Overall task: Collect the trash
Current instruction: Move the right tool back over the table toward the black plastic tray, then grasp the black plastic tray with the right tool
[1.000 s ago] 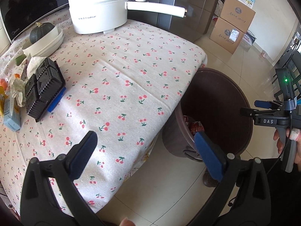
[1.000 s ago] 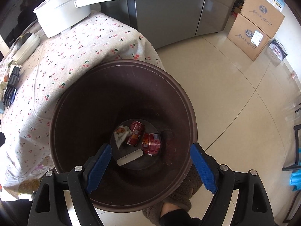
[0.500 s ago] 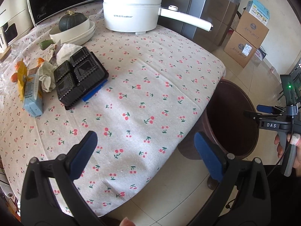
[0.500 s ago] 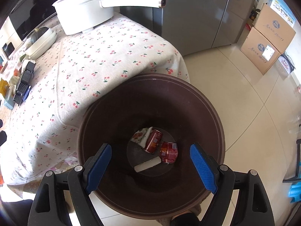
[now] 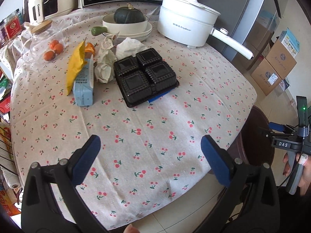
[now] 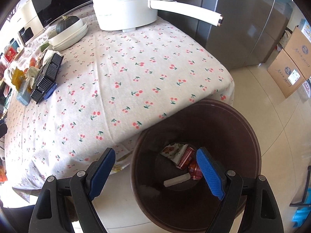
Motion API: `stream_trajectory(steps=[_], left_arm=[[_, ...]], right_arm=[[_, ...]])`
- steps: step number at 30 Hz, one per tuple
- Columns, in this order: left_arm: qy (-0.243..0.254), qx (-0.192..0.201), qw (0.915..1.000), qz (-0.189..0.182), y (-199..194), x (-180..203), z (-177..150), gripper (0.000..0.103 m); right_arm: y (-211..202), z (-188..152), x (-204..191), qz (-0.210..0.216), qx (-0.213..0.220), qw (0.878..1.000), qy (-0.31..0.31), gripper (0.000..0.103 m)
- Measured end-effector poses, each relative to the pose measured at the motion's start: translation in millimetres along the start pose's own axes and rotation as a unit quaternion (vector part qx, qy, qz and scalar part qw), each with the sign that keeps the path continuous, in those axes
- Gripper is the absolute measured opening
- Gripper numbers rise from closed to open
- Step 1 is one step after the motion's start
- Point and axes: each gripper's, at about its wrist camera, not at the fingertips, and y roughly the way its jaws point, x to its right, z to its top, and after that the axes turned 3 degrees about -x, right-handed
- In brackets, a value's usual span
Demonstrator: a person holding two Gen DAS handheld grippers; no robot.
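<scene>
- Left wrist view: my left hand-held gripper (image 5: 148,151) hangs spread wide and empty over the cherry-print counter (image 5: 155,120); beyond it lie a black plastic tray (image 5: 145,76), crumpled paper (image 5: 105,66), a blue carton (image 5: 84,85) and a yellow wrapper (image 5: 75,66).
- Right wrist view: my right hand-held gripper (image 6: 155,170) is released, holding nothing, above the brown bin (image 6: 233,120), which holds 2 red cans (image 6: 187,161).

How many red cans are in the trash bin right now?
2: both lie at the bottom of the brown bin, one can beside the other can, which the right gripper's finger partly hides; more may be hidden.
</scene>
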Motion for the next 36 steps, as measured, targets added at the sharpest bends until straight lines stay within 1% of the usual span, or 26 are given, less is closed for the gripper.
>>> stream_trajectory(steps=[6, 12, 16, 20, 24, 27, 29, 36], left_arm=[[-0.033, 0.005, 0.9993, 0.014, -7, -37, -3, 0.102], [-0.057, 0.001, 0.9978, 0.032, -7, -71, -9, 0.102], [-0.071, -0.006, 0.9966, 0.041, -6, -91, -10, 0.102], [-0.080, -0.003, 0.9957, 0.048, -7, -107, -7, 0.102], [-0.090, -0.001, 0.9946, 0.051, -6, -121, -2, 0.102], [-0.097, -0.002, 0.9937, 0.055, -3, -130, 2, 0.102], [-0.103, -0.003, 0.9931, 0.055, -1, -135, 5, 0.102], [-0.118, -0.006, 0.9916, 0.054, 7, -142, 10, 0.102]], right_arm=[[-1, 23, -47, 0.018, 0.008, 0.999, -0.028, 0.087], [0, 50, -102, 0.051, 0.022, 0.997, -0.049, 0.087], [9, 66, -137, 0.071, 0.022, 0.996, -0.059, 0.087], [23, 86, -167, 0.082, 0.023, 0.994, -0.064, 0.087], [33, 104, -189, 0.106, 0.027, 0.992, -0.060, 0.087], [41, 116, -203, 0.105, 0.034, 0.992, -0.065, 0.087], [44, 122, -209, 0.106, 0.038, 0.991, -0.067, 0.084], [61, 136, -219, 0.143, 0.029, 0.988, -0.051, 0.078]])
